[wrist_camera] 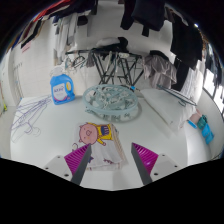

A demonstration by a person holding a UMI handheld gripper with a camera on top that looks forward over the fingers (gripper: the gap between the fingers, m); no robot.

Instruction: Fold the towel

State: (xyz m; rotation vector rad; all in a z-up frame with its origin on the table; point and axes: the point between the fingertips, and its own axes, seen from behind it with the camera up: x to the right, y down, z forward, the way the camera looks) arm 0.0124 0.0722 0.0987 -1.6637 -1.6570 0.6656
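A small white towel (100, 140) with a pink and yellow cartoon print lies flat on the white table (170, 140). Its near edge reaches in between my fingers. My gripper (113, 160) is open, low over the table. The left magenta pad (80, 160) is beside the towel's left edge. The right pad (147, 158) stands apart from the towel on bare table. Neither finger presses on the cloth.
Beyond the towel stands a round wire rack (110, 100), with a black folding stand (120, 65) behind it. A blue-labelled tub (63, 88) sits at the back left, metal tools (30, 112) lie at the left, and a blue object (200, 125) lies at the right.
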